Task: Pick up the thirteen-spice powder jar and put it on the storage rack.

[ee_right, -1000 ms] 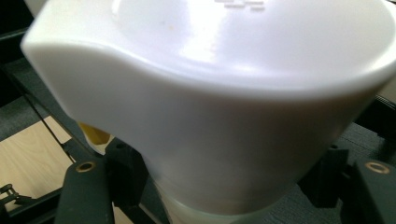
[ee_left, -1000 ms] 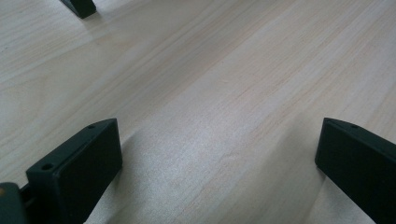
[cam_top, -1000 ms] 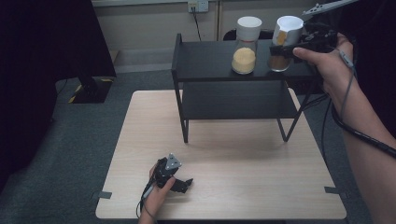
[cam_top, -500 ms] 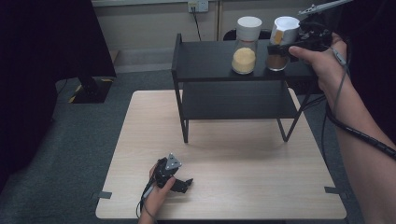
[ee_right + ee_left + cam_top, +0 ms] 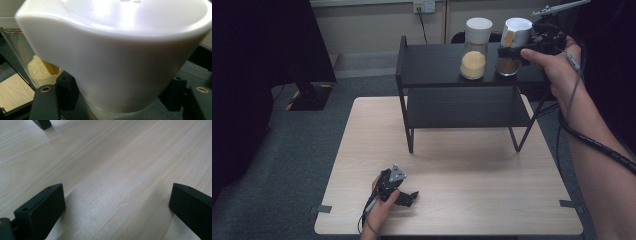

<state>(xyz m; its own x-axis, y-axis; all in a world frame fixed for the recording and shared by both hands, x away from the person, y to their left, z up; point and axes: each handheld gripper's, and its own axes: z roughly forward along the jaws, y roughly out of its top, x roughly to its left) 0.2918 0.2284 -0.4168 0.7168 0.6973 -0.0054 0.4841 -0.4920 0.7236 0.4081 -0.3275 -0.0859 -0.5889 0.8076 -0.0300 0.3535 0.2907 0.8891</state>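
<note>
Right tongs (image 5: 512, 50) tipped jar (image 5: 513, 46) further | clamped on it, shelf (image 5: 432, 62) top | left tongs (image 5: 411, 197) apart, table (image 5: 472, 165)

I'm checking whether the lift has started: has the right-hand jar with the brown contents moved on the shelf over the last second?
Yes, slightly. The brown jar now tilts and sits a little higher against the yellow-filled jar beside it, clasped by the right gripper.

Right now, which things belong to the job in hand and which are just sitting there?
In the job:
- right tool, jaws either side of the brown-filled jar
- brown-filled jar with white lid
- black shelf it stands on

Sitting by:
- yellow-grain jar
- left tool, open, low over the wooden table
</note>
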